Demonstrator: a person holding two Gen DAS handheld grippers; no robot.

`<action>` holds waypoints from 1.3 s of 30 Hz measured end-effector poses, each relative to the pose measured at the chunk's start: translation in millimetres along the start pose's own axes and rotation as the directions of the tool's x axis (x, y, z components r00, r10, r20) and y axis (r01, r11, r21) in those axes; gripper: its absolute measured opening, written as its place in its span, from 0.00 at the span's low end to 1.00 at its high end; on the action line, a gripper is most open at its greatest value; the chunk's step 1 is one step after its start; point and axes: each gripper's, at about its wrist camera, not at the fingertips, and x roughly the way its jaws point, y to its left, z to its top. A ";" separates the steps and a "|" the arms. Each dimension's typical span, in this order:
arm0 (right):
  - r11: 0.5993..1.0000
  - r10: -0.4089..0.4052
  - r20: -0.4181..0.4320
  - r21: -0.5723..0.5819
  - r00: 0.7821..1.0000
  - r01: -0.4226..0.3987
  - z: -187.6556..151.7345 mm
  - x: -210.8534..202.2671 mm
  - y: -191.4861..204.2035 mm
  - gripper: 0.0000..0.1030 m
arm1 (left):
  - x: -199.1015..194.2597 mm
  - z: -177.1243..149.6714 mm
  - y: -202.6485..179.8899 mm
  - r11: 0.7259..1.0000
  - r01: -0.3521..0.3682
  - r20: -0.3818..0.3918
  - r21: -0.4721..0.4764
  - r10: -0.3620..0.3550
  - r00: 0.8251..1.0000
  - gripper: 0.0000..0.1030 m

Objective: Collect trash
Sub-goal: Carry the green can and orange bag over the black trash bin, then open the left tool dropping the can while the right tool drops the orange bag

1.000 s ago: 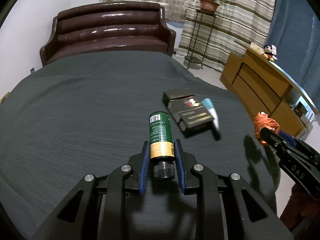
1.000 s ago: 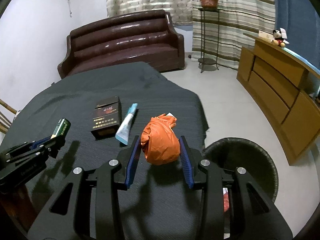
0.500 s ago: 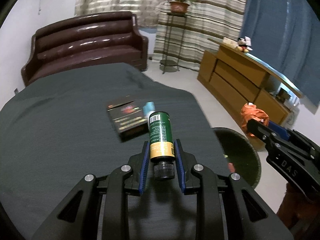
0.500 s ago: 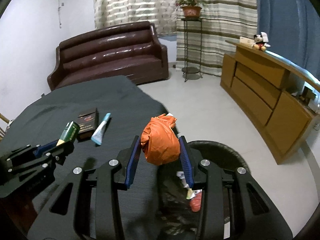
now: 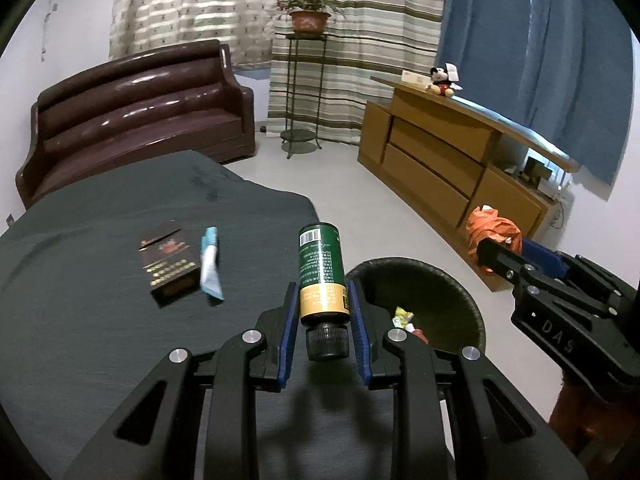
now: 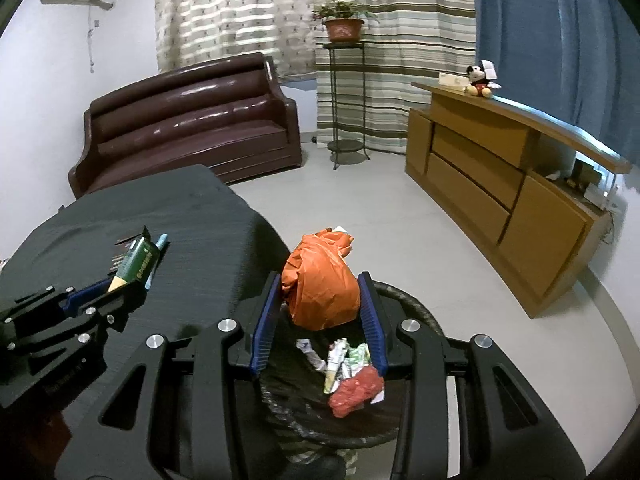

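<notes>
Right gripper [image 6: 320,312] first: its blue pads clamp a crumpled orange bag [image 6: 320,280], and it hangs directly above the black trash bin [image 6: 416,304], whose wrappers show below, so a release here should probably land inside. The left gripper [image 5: 323,308] pinches a green bottle [image 5: 320,268] by its lower end, cap toward the camera, over the table edge just short of the bin. Farther out on the dark tablecloth [image 5: 100,280], a dark box [image 5: 168,260] and a blue tube [image 5: 210,264] lie uncollected.
</notes>
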 end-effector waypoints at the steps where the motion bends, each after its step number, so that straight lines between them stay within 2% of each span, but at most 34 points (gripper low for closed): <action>1: 1.000 -0.003 0.001 0.003 1.000 0.003 0.0 -0.6 -2.1 0.37 | 1.1 0.3 -2.5 1.000 0.003 -0.002 0.004 -0.003 1.000 0.25; 19: 0.997 -0.071 -0.008 0.028 0.997 0.071 -6.7 -2.5 -31.7 0.37 | 15.9 1.4 -35.1 0.998 0.035 -0.008 0.051 -0.034 0.999 0.25; 39: 0.994 -0.100 -0.023 0.050 0.995 0.101 -11.6 1.3 -34.7 0.37 | 37.9 1.0 -44.9 0.997 0.031 -0.032 0.077 -0.029 0.999 0.25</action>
